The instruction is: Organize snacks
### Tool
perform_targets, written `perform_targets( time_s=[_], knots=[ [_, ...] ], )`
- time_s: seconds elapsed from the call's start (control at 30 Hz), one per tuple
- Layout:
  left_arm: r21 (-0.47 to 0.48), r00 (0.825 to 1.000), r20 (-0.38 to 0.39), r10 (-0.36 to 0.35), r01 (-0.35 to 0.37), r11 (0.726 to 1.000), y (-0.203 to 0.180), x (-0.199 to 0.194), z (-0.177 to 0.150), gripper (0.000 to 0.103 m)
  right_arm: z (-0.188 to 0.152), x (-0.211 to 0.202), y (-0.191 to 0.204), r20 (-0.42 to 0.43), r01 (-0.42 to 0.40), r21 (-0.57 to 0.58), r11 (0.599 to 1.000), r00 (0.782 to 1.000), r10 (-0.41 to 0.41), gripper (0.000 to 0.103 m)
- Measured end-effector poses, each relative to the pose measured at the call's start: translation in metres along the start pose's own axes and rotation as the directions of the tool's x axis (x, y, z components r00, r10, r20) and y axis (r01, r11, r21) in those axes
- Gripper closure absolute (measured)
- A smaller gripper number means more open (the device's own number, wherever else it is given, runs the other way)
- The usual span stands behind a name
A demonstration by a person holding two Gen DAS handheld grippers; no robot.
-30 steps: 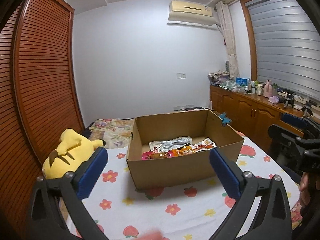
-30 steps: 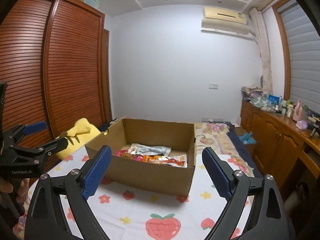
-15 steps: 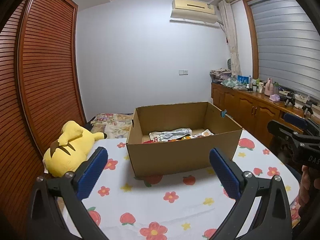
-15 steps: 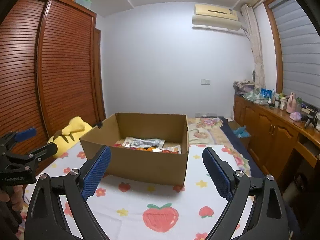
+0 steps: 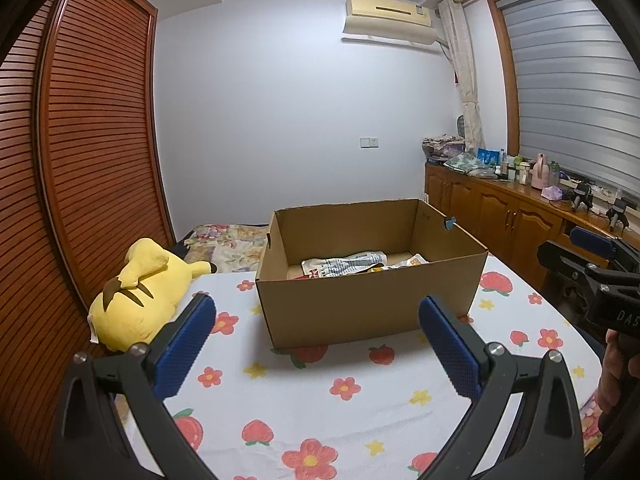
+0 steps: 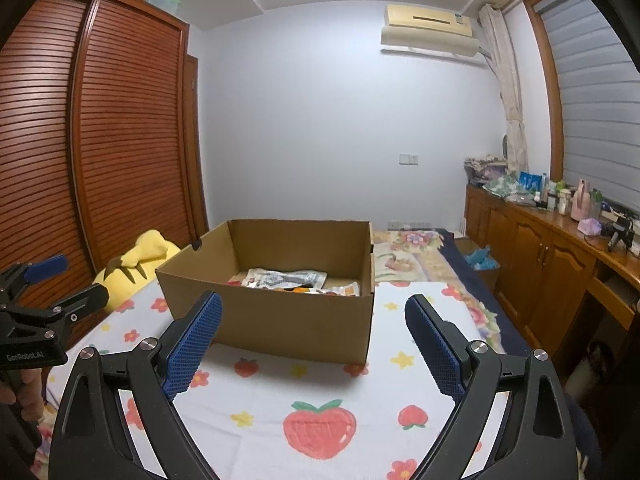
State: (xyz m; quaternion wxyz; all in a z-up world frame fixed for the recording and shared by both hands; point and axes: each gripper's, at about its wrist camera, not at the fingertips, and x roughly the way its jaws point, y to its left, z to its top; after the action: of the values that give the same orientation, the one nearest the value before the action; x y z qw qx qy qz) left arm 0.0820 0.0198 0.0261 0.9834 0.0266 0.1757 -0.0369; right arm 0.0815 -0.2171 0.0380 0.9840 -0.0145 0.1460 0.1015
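Observation:
An open cardboard box (image 5: 372, 300) stands on the flower-and-strawberry cloth (image 5: 320, 400); it also shows in the right wrist view (image 6: 276, 320). Several snack packets (image 5: 348, 264) lie inside it, seen too in the right wrist view (image 6: 288, 280). My left gripper (image 5: 316, 316) is open and empty, held in front of the box and short of it. My right gripper (image 6: 312, 316) is open and empty, also in front of the box. Each gripper shows at the edge of the other's view: right gripper (image 5: 600, 268), left gripper (image 6: 40, 308).
A yellow plush toy (image 5: 140, 292) lies left of the box by the slatted wooden wardrobe (image 5: 80, 180). A patterned quilt (image 6: 416, 252) lies behind the box. A wooden cabinet (image 6: 560, 248) with bottles and clutter runs along the right wall.
Both grippers have drawn back and dropped lower, so the box sits farther off and less of its inside shows. Both stay open and empty.

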Motion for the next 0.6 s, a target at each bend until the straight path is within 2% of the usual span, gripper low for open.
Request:
perform_targets(
  time_s=[0.6],
  knots=[
    [0.008,1.000,0.009,0.000,0.000,1.000,-0.0025,-0.0079,0.0001,0.001,0.0007,-0.0006,-0.0005,0.000,-0.001,0.004,1.000,1.000,0.001,0.008]
  ],
)
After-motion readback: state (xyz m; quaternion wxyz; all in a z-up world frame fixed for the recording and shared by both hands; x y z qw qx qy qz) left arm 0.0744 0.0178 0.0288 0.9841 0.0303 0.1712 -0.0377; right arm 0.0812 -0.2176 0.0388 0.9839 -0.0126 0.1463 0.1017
